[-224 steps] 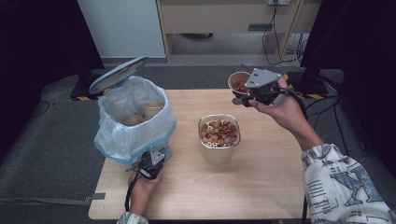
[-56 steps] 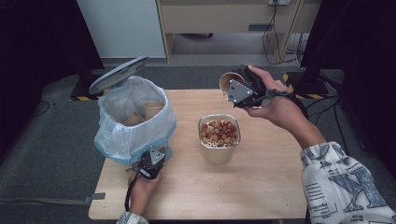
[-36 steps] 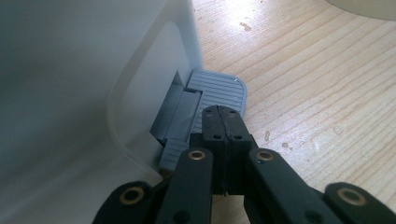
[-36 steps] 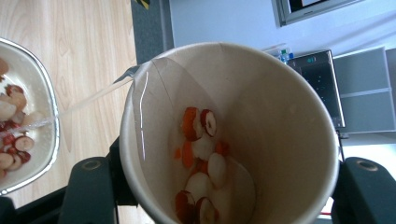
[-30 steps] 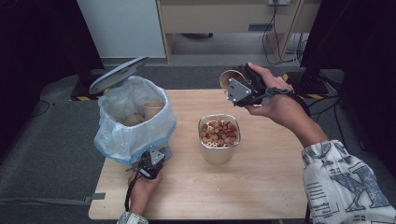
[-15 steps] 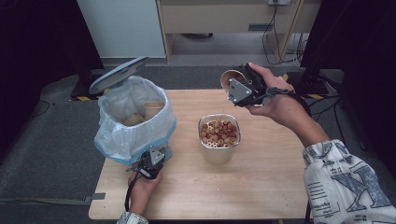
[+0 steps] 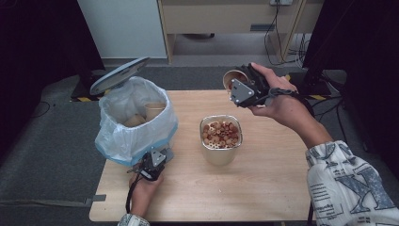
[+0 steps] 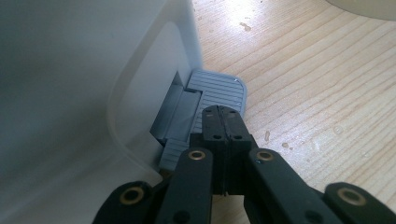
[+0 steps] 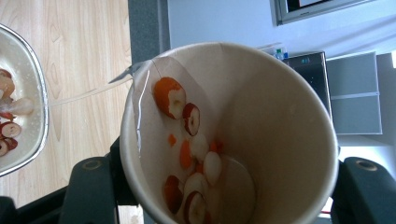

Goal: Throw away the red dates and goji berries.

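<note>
Light wooden table (image 7: pixel 263 188) on grey carpet, dark curtains at both sides, a pale cabinet and cables at the far wall. The brown paper cup (image 7: pixel 234 78) is beige inside and holds a few orange and red-skinned fruit pieces (image 9: pixel 187 140) stuck to its wet inner wall and bottom. It hangs above the far right part of the table, beyond the steel bowl. The cup is tipped on its side; in the high view its long axis runs roughly level, mouth facing left, base toward the hand. The right gripper (image 7: pixel 244 89) pinches the cup, jaws on either side of its wall. A square steel bowl (image 7: pixel 221 134) of sliced red and pale pieces sits mid-table, well apart from the cup. At the left stands a white bin lined with a clear plastic bag (image 7: pixel 134 122), its grey round lid (image 7: pixel 120 75) raised, paper cups inside. The left gripper (image 8: pixel 223 122), jaws pressed together, pushes on the grey ribbed pedal (image 8: pixel 219 91) at the bin's near base.
</note>
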Motion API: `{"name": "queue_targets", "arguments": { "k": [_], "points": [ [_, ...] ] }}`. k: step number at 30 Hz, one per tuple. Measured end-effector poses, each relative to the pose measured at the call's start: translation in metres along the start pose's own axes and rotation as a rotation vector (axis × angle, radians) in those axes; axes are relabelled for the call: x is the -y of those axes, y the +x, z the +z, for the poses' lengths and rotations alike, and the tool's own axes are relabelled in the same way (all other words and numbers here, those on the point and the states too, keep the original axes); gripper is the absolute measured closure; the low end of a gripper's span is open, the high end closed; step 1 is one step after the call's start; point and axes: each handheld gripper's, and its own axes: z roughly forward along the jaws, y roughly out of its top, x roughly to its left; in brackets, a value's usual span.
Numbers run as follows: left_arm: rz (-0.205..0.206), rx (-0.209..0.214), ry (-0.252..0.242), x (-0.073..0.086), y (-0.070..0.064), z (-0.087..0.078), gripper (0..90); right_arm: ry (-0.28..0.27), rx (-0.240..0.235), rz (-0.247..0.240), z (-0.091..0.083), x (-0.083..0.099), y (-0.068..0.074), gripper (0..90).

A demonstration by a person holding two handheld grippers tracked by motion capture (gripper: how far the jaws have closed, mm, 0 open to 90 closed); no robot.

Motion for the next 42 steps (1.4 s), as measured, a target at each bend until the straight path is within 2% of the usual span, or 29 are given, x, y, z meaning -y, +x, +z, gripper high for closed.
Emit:
{"name": "queue_targets", "arguments": {
  "k": [13,22,27,42],
  "points": [
    [0.001,0.0,0.0,0.0,0.0,0.0,89.0,0.004,0.002,-0.005,-0.0002,0.0004,-0.0002,34.5],
    [-0.001,0.001,0.0,0.0,0.0001,0.0,89.0,0.017,0.015,-0.056,0.0006,-0.0018,0.0025,34.6],
    [0.0,0.001,0.0,0.0,0.0001,0.0,89.0,0.041,0.031,-0.117,0.0019,-0.0039,0.0058,34.6],
    [0.0,0.001,0.0,0.0,0.0002,-0.0001,89.0,0.045,0.033,-0.129,0.0031,-0.0032,0.0066,34.6]
  ]
}}
